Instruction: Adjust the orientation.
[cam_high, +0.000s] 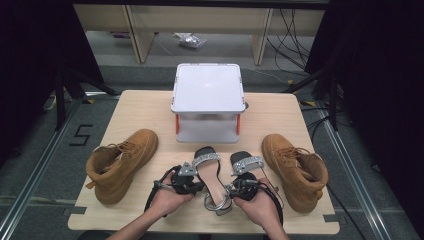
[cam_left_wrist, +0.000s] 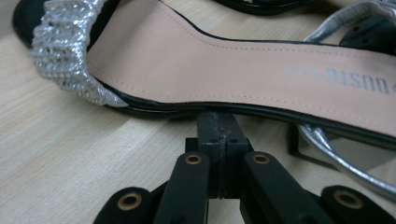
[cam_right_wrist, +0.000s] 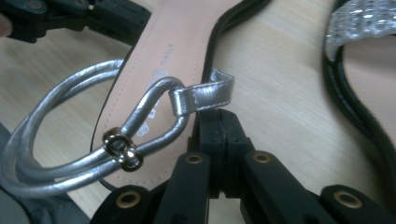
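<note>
Two black sandals with silver rhinestone bands lie at the table's front middle, the left sandal (cam_high: 209, 172) between my grippers and the right sandal (cam_high: 246, 162) beside it. My left gripper (cam_high: 199, 186) is shut, and in the left gripper view its tips (cam_left_wrist: 218, 116) touch the black sole edge of the left sandal (cam_left_wrist: 233, 60) under the pink insole. My right gripper (cam_high: 231, 190) is also shut. In the right gripper view its tips (cam_right_wrist: 218, 116) sit right behind a silver strap tab (cam_right_wrist: 201, 98) on the looped ankle strap (cam_right_wrist: 70, 140). Whether the tab is pinched I cannot tell.
A tan boot (cam_high: 120, 162) lies at the left and another tan boot (cam_high: 296, 167) at the right. A white lidded box (cam_high: 207, 100) on orange legs stands at the back middle. The table's front edge (cam_high: 200, 227) is close below the hands.
</note>
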